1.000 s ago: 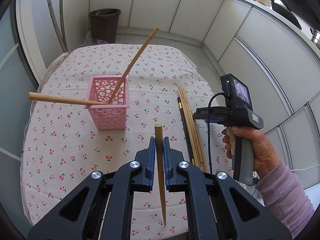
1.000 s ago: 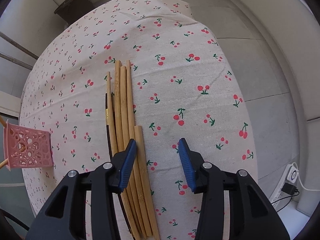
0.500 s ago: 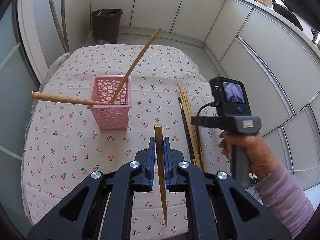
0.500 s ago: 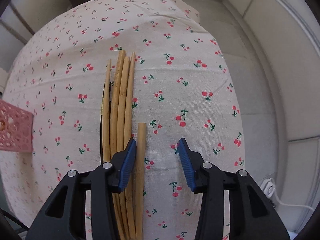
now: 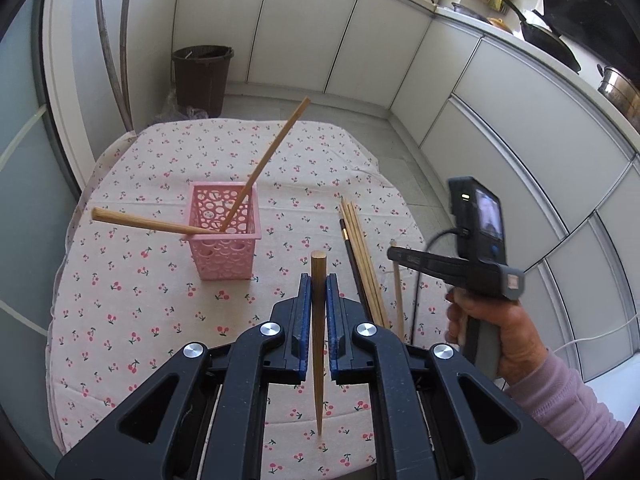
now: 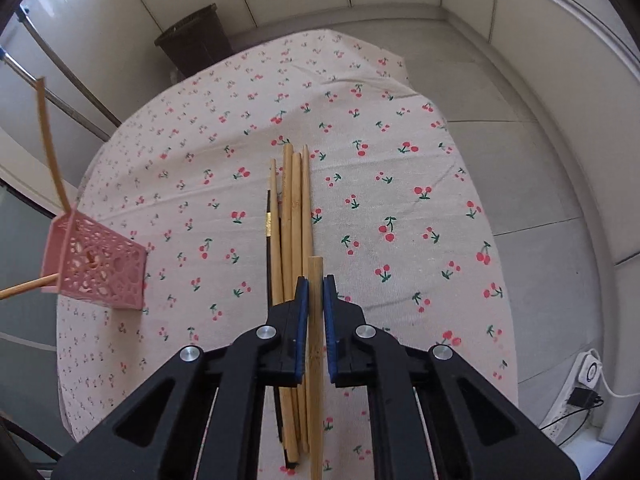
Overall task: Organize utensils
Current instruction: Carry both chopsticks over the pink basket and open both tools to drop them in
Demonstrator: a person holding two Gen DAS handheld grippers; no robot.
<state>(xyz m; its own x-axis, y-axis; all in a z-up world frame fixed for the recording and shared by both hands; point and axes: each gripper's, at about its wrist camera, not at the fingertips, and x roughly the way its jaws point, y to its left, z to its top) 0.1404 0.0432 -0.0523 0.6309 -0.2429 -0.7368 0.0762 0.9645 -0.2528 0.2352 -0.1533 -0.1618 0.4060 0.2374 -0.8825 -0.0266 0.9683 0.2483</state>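
Observation:
My left gripper (image 5: 319, 280) is shut on a wooden chopstick (image 5: 318, 344) that points thick end up over the cherry-print tablecloth. A pink mesh basket (image 5: 224, 240) stands to its left with two chopsticks (image 5: 272, 156) leaning out of it. Several more chopsticks (image 6: 294, 216) lie side by side on the cloth, one of them dark. The jaws of my right gripper (image 6: 316, 284) are closing, and their blue pads press on one wooden chopstick (image 6: 315, 270) lifted just above that pile. The basket (image 6: 104, 268) sits far left in the right wrist view.
A person's hand (image 5: 504, 332) in a pink sleeve holds the right gripper's handle. A brown bin (image 5: 203, 74) stands on the floor beyond the table. White cabinets run along the right. A power strip (image 6: 588, 372) lies on the floor past the table's right edge.
The right gripper's jaws have closed on one chopstick and raised it off the pile, tilting up so the basket shows. The left gripper rose slightly with its chopstick.

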